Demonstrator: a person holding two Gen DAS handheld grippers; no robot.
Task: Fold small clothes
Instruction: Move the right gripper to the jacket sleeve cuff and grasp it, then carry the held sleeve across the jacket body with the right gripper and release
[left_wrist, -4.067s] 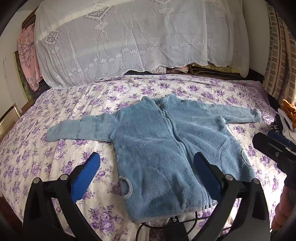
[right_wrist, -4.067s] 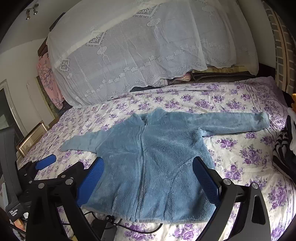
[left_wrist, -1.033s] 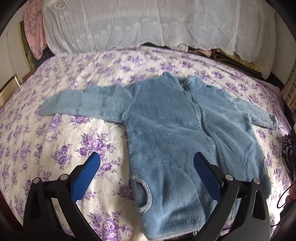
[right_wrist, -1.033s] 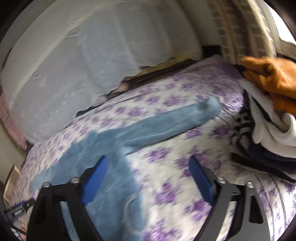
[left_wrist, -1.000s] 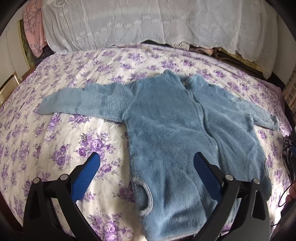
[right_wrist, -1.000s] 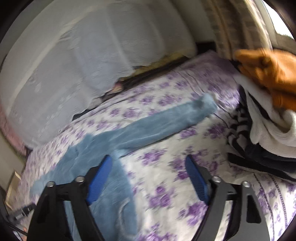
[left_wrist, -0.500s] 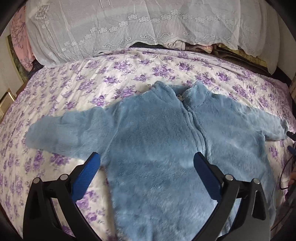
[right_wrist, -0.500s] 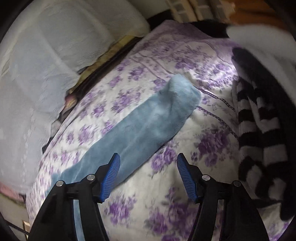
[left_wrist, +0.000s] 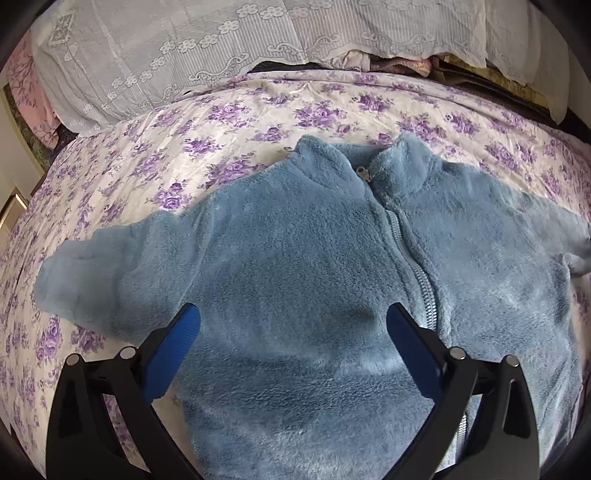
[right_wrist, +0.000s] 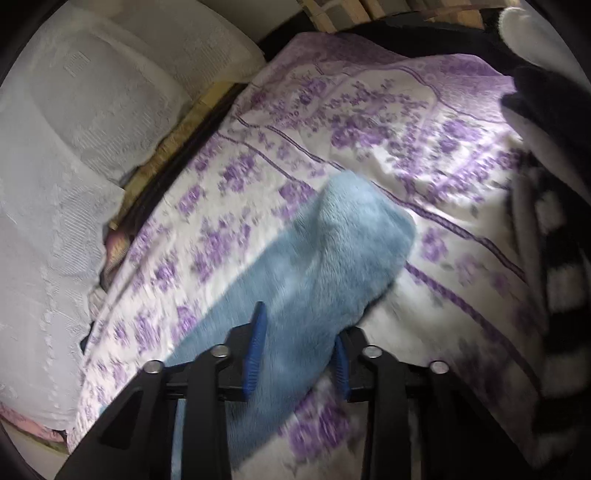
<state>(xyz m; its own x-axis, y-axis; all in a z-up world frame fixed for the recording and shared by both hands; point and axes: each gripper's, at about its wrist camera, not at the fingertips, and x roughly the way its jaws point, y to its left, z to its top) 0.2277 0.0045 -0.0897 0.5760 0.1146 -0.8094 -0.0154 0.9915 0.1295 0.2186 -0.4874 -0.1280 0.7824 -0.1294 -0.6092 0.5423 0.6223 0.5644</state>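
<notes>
The blue fleece jacket (left_wrist: 314, 280) lies flat and zipped on the flowered bedspread (left_wrist: 258, 110), sleeves out toward nine and three o'clock — spread so each can fold inward. The right gripper (right_wrist: 295, 343) has its pads pressed together on the sleeve (right_wrist: 325, 258) near the cuff, though blur softens the contact. The left gripper (left_wrist: 291, 325) hangs spread wide over the chest, holding nothing — probably placed to take the other side

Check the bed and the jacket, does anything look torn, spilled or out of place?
Nothing stands out. The blue jacket lies flat and zipped on the floral sheet, sleeves spread, no tears or stains visible.
</notes>
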